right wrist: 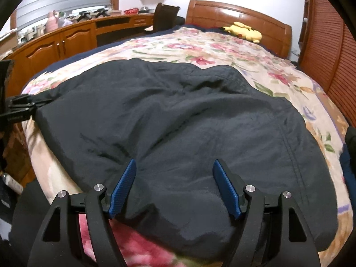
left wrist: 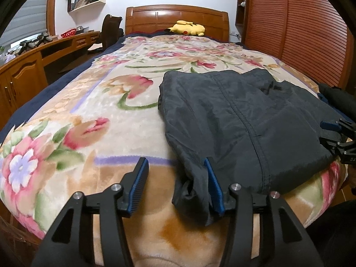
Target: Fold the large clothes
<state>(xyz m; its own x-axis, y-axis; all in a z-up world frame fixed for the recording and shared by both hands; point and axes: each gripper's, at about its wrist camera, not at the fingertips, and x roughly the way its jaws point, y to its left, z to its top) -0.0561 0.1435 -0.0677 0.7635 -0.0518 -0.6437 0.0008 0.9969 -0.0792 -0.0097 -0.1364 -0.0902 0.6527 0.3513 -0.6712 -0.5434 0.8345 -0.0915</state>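
We are holding the left gripper [left wrist: 175, 166] low and level at the foot edge of the bed, pointing toward the headboard [left wrist: 176, 19]. We are holding the right gripper [right wrist: 173, 166] the same way, low over the near edge, aimed along the bed. In the left wrist view the right gripper [left wrist: 338, 138] is showing at the far right edge, at the garment's corner; in the right wrist view the left gripper [right wrist: 22, 109] is showing at the far left, at the opposite corner.

The dark garment [right wrist: 178, 122] is lying spread on the floral blanket [left wrist: 89, 111], toward the foot of the bed. It is looking dark grey to black, thin and wrinkled, with stitched seams [left wrist: 242, 111] running along it. Its near edge is hanging slightly over the blanket's edge, and one bunched corner [left wrist: 193, 191] is drooping down there.

We are keeping the left gripper's fingers [left wrist: 139, 182] wide apart; the bunched corner is lying just inside the right-hand finger, touching its blue pad, but nothing is pinched. We are keeping the right gripper's fingers [right wrist: 123, 184] wide apart too, with the cloth lying between and beneath them, unclamped.

A yellow plush toy [left wrist: 187, 28] is lying by the headboard, and a wooden desk [right wrist: 66, 37] is running along the left wall.
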